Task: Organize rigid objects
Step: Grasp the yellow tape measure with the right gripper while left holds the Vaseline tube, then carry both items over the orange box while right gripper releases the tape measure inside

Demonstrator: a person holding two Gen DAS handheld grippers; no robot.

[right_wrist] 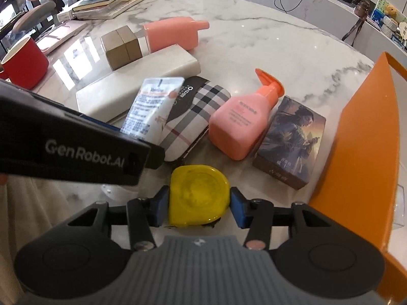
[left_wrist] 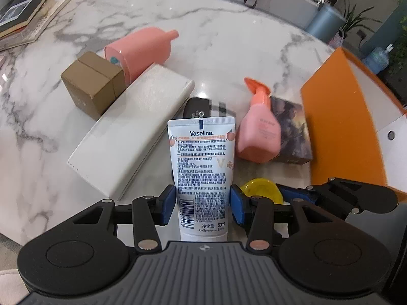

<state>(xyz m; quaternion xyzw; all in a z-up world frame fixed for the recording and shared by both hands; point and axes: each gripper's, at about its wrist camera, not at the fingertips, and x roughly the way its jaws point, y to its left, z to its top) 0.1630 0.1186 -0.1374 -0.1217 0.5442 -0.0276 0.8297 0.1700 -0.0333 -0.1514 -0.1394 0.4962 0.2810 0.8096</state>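
Looking down from the left wrist, a white marble table (left_wrist: 229, 38) with grey veins fills most of the picture, and behind it stand a grey counter, a green plant (left_wrist: 356, 17) and a blue bin (left_wrist: 324, 19). The left gripper (left_wrist: 203, 202) squeezes a white Vaseline tube (left_wrist: 202, 172) between its blue pads, with the tube standing up out of the claw. Behind the tube lie a long white case (left_wrist: 134, 127), a brown cardboard box (left_wrist: 92, 84) and a pink bottle (left_wrist: 141, 50) on its side. To the right lie a pink pump bottle (left_wrist: 259, 132) and a dark picture box (left_wrist: 292, 129), touching each other, next to an orange bin (left_wrist: 340, 127). A yellow lid (left_wrist: 262, 188) peeks out beside the right pad, and the tube hides most of a plaid pouch (left_wrist: 221, 109). Books (left_wrist: 23, 17) sit at the far left. From the right wrist, the right gripper (right_wrist: 199, 207) has the yellow lid (right_wrist: 199, 193) between its blue pads, and both pads touch its sides, so the claw is gripping it; the lid sits low by the table. The black left gripper's body crosses the left side and blocks part of the table. This view alone shows the whole plaid pouch (right_wrist: 195, 119), a red mug (right_wrist: 24, 62) and the face of the picture box (right_wrist: 292, 139).
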